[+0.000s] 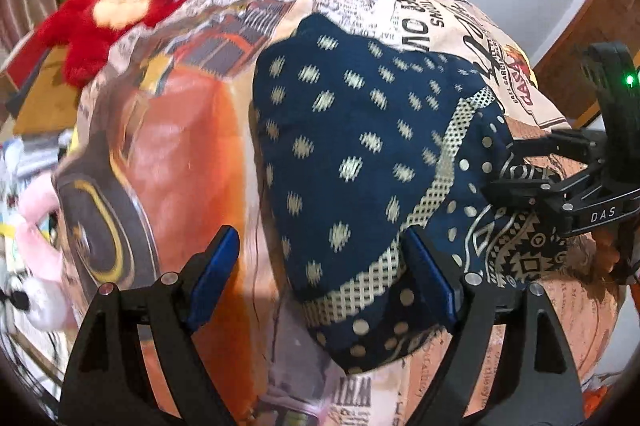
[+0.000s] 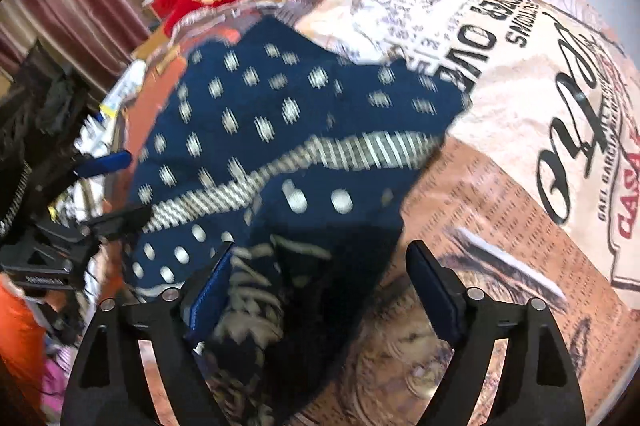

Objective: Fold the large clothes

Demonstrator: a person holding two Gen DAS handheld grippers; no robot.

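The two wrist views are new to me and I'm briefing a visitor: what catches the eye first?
The navy blue garment with cream dots and a checked band dominates, bunched mid-frame on a bedspread printed with newsprint and orange pictures. Both open grippers frame it: the left gripper at its near edge, the right gripper over its patterned end. A red plush toy lies far left.

Soft matt woven cloth on the navy garment [image 1: 340, 146], with a cream printed pattern. Smooth printed fabric across the bedspread [image 1: 168, 146]. Fuzzy plush on the red toy [image 1: 108, 10]; matt black plastic and blue rubbery pads on the fingers [image 2: 432, 290].
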